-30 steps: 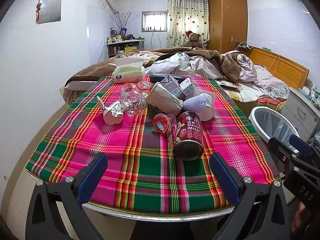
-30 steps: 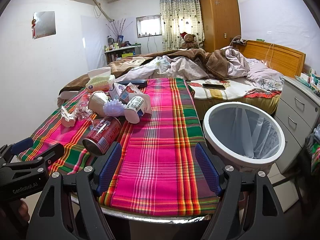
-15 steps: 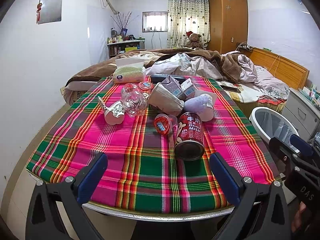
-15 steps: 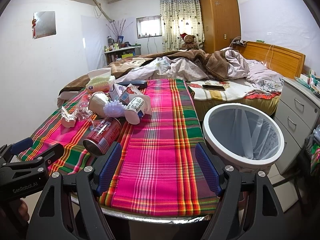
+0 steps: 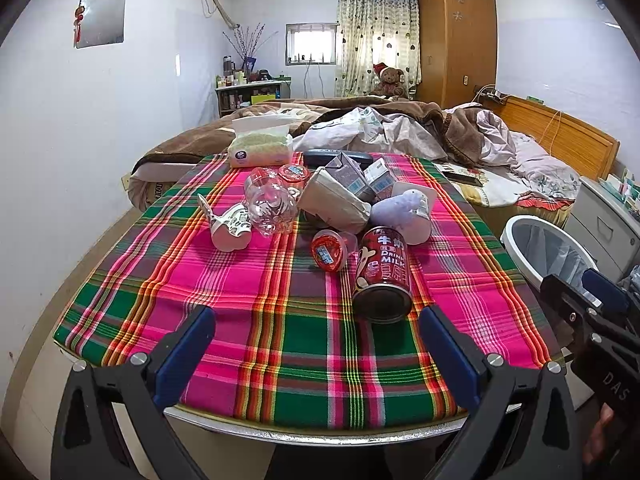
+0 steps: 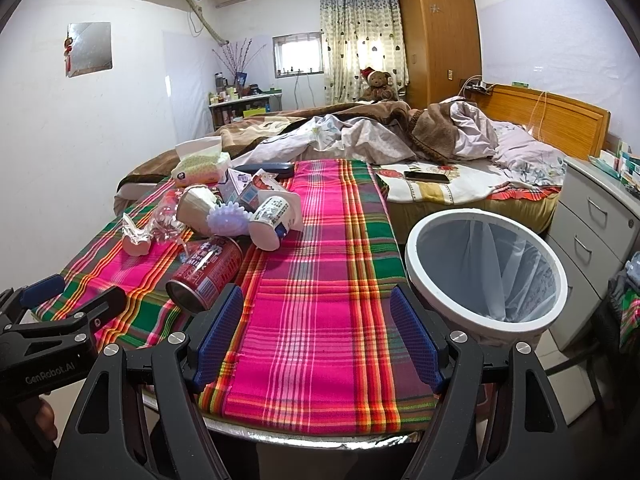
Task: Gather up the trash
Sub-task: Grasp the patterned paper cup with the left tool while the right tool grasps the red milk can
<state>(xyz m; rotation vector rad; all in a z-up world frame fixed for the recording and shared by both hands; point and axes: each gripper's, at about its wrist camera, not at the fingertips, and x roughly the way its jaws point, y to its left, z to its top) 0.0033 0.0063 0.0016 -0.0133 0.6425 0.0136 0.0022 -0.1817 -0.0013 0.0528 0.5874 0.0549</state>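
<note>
A pile of trash lies on the plaid tablecloth [image 5: 256,320]: a red milk can [image 5: 383,276] on its side nearest me, a small red-lidded cup [image 5: 330,249], a clear plastic bottle [image 5: 270,208], a white yogurt cup [image 5: 230,228], a paper cup [image 5: 334,202] and small cartons [image 5: 352,174]. My left gripper [image 5: 316,342] is open and empty above the table's near edge, short of the can. My right gripper [image 6: 316,334] is open and empty, with the can [image 6: 208,270] to its left. A white bin [image 6: 486,268] with a liner stands right of the table.
A tissue box [image 5: 260,146] and a dark case [image 5: 338,156] sit at the table's far end. An unmade bed [image 6: 400,136] lies behind, with a phone [image 6: 426,177] on it. Grey drawers [image 6: 596,224] stand at the right, close to the bin.
Almost nothing has changed; both grippers have stayed open and nearly still, with a very slight drift of the views.
</note>
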